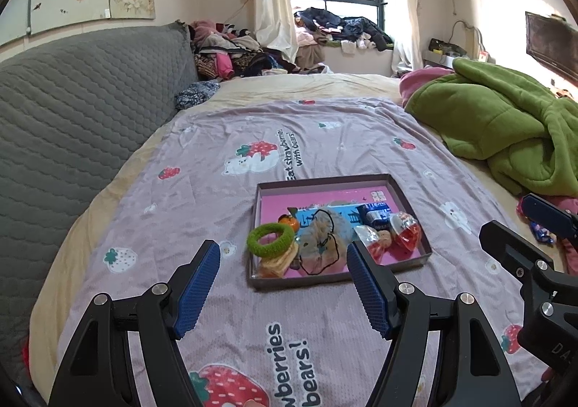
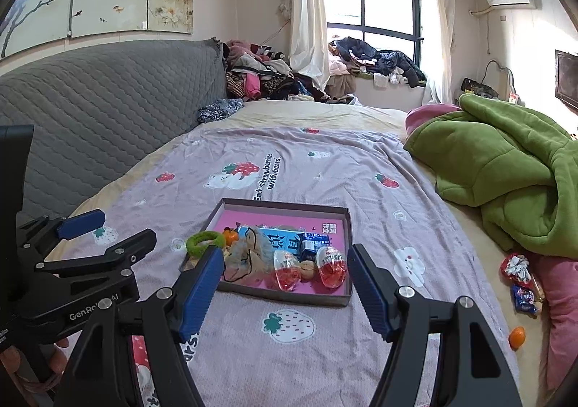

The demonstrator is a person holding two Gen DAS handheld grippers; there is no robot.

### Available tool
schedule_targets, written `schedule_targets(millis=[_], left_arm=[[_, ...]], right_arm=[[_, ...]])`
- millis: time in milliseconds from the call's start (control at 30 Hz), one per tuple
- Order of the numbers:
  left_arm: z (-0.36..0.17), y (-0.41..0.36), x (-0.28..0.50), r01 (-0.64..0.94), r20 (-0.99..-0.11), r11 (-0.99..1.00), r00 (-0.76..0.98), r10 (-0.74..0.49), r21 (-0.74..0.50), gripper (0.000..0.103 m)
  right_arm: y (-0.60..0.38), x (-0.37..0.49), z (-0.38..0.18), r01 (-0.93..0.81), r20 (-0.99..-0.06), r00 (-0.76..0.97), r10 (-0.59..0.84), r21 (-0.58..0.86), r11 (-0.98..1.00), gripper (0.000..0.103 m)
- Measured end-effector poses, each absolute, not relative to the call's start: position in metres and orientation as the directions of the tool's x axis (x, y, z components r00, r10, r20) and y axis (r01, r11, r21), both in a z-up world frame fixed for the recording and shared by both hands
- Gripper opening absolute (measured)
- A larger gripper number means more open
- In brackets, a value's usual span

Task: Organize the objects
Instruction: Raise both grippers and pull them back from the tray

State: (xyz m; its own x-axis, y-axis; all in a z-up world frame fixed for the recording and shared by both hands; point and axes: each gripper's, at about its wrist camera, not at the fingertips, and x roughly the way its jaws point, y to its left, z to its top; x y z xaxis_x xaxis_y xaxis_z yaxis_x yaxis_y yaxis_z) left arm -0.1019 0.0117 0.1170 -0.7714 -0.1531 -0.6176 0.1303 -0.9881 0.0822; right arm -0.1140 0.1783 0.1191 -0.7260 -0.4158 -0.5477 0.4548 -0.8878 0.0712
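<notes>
Both our left gripper and right gripper hang spread and empty (nothing pinched), so we swing right toward the stray orange at four o'clock, then carry it to the box.

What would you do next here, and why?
Probably swing the right gripper, which is open and empty, toward the loose orange on the bed's right side: it lies outside the box with the other items.
</notes>
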Motion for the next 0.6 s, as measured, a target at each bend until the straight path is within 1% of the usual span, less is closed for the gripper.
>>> schedule_targets(millis=[367,600], left_arm=[[0.096,0.01,-0.089,0.136,-0.628,-0.988,-0.763,-0.154,0.076,0.074],[0.062,0.009,-0.083,0.132,-0.655,-0.989,-0.742,-0.143,0.067,0.074]], right_arm=[[0.183,-0.105,0.099,0.463,-0.572,-0.707,-0.415,0.069,-0.884,0.071],[0.19,-0.102,0.069,0.451,-0.594,-0.696,-0.404,0.076,-0.889,0.071]])
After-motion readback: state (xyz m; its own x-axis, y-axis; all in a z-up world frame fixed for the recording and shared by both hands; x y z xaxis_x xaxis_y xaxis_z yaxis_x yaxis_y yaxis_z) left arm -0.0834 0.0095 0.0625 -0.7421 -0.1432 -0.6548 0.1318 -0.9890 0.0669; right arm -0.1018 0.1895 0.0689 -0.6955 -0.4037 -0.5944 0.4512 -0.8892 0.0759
